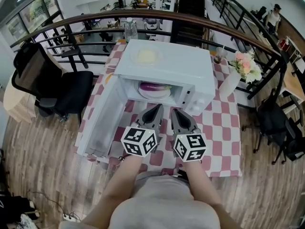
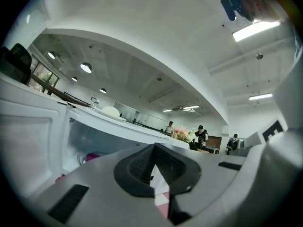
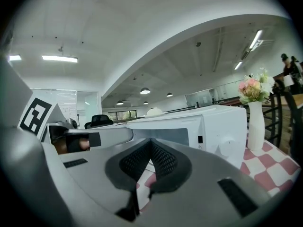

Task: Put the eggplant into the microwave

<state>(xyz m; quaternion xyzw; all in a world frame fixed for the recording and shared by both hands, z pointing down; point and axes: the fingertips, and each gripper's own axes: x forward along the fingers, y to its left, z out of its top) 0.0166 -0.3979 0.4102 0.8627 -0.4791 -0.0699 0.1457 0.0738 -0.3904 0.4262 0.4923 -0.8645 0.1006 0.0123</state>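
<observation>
The white microwave point(image 1: 167, 66) stands on the red-and-white checked table point(image 1: 219, 137) with its door point(image 1: 102, 123) swung wide open to the left. Inside it, the purple eggplant point(image 1: 153, 86) lies on a white plate point(image 1: 155, 93); in the left gripper view the eggplant point(image 2: 92, 156) is a purple patch in the cavity. My left gripper point(image 1: 155, 109) is shut and empty just in front of the opening. My right gripper point(image 1: 175, 112) is beside it, also shut with nothing in it. In their own views both the left gripper point(image 2: 154, 148) and the right gripper point(image 3: 151, 144) have pads pressed together.
A pale round dish point(image 1: 145, 56) rests on the microwave's top. A white vase of flowers point(image 1: 233, 80) stands at the table's right, a water bottle point(image 1: 130, 30) at the back. A black chair point(image 1: 62, 87) is left of the table, with a curved railing point(image 1: 95, 20) behind.
</observation>
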